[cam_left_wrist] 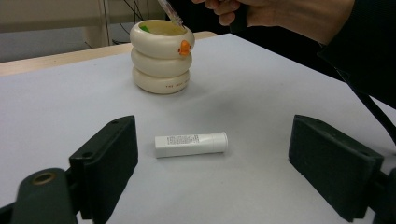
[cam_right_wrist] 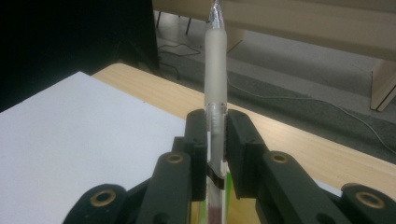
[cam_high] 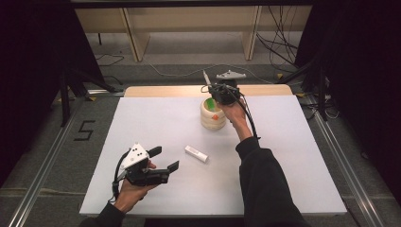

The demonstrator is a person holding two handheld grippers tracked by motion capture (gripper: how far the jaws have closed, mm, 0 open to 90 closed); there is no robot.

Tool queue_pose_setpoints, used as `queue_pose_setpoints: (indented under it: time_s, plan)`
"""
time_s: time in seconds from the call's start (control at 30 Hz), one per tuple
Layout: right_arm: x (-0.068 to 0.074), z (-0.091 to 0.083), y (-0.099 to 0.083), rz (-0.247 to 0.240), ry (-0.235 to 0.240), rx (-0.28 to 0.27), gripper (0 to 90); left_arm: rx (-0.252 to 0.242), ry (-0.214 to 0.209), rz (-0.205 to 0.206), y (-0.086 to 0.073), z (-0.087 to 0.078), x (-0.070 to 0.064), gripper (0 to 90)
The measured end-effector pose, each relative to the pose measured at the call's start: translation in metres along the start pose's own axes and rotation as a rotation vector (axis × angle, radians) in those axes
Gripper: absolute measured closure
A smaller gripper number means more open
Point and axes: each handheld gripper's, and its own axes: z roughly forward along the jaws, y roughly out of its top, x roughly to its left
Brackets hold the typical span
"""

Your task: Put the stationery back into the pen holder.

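Slim translucent plastic pen [cam_right_wrist: 216,70]: light, stiff, slippery, clamped mid-barrel between right gripper [cam_right_wrist: 216,140] jaws directly above stacked-ring cream ceramic holder [cam_high: 213,113]; left gripper [cam_high: 163,159] spread wide, idle, facing white capped tube [cam_left_wrist: 190,144].

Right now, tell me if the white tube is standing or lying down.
Lying down: the white tube rests on its side on the table, between the open left hand-held gripper jaws.

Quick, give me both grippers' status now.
Left gripper: open, holding nothing, white tube lying between its jaws.
Right gripper: shut on a pen, above the cup.
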Motion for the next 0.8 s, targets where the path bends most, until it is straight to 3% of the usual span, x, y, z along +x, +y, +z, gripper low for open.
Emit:
queue_pose_setpoints:
  time_s: [0.8]
  plan:
    - [0.007,0.017,-0.016,0.013,0.0,0.018,79.6,-0.003,-0.002,-0.004,0.0,0.0,0.0,15.2]
